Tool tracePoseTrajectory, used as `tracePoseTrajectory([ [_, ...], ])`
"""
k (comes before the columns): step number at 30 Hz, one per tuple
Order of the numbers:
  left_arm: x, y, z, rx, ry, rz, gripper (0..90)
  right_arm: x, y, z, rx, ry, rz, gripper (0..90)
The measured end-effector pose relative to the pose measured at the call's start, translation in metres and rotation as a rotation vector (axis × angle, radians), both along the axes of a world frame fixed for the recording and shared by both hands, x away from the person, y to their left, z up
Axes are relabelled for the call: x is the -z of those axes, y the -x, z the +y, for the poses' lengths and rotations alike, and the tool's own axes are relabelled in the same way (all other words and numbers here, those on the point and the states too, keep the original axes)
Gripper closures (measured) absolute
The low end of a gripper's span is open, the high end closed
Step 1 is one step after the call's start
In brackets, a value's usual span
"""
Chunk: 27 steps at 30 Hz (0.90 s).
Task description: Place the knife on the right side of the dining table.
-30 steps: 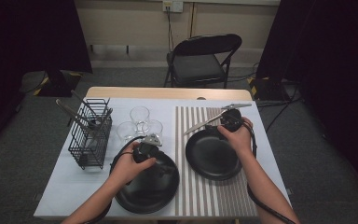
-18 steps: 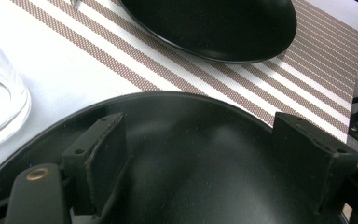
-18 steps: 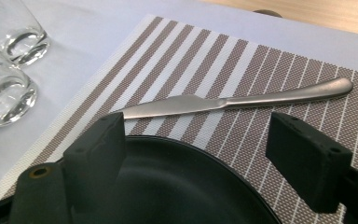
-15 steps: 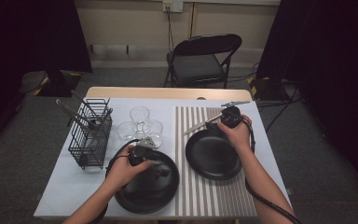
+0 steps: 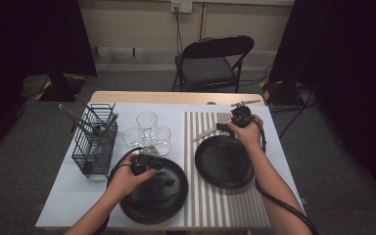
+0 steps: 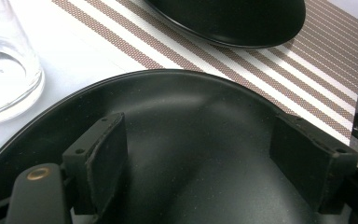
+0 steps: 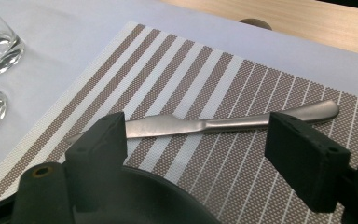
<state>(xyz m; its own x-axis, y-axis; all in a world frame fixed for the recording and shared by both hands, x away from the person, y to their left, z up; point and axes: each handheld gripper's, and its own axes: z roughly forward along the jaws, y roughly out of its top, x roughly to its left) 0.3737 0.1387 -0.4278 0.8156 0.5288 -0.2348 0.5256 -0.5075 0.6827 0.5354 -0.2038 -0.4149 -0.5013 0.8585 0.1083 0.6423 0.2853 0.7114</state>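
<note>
Knife (image 7: pixel 214 123) lies flat on the striped placemat (image 7: pixel 270 84), just beyond the right black plate (image 5: pixel 223 161). Right gripper (image 7: pixel 205 154) hovers over it, jaws wide apart. Left gripper (image 6: pixel 205 163), jaws apart too, hangs above the near plate (image 6: pixel 191 140).

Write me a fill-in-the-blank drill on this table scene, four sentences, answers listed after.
1. The knife lies on the striped ____.
2. The left gripper hovers open over a black ____.
3. The number of clear glasses standing beside the wire rack is ____.
4. The right gripper has its jaws ____, with the knife lying beyond them.

Missing words: placemat; plate; three; open
</note>
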Motion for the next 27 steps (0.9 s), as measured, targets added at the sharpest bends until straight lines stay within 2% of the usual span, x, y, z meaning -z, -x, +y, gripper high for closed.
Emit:
tracePoseTrajectory([
  [1, 0.000, 0.000, 0.001, -0.003, 0.013, 0.003, 19.0, 0.000, -0.002, -0.001, 0.003, 0.003, 0.002, 20.0],
  [4, -0.001, 0.001, 0.003, -0.001, -0.006, 0.004, 18.9, -0.001, -0.007, -0.002, 0.014, 0.009, -0.016, 22.3],
  [9, 0.000, 0.003, 0.005, -0.012, -0.007, 0.002, 19.0, 0.001, -0.014, -0.003, 0.029, 0.003, -0.006, 23.2],
  [13, 0.002, 0.004, 0.004, -0.011, 0.008, 0.011, 19.1, 0.004, -0.021, -0.004, 0.025, 0.008, -0.002, 27.8],
  [21, 0.000, 0.005, 0.007, -0.020, 0.000, 0.010, 19.1, 0.008, -0.030, -0.004, 0.027, -0.002, 0.018, 39.5],
  [27, 0.001, 0.005, 0.008, -0.022, 0.006, 0.022, 19.1, 0.011, -0.040, -0.003, 0.030, 0.005, 0.019, 42.8],
])
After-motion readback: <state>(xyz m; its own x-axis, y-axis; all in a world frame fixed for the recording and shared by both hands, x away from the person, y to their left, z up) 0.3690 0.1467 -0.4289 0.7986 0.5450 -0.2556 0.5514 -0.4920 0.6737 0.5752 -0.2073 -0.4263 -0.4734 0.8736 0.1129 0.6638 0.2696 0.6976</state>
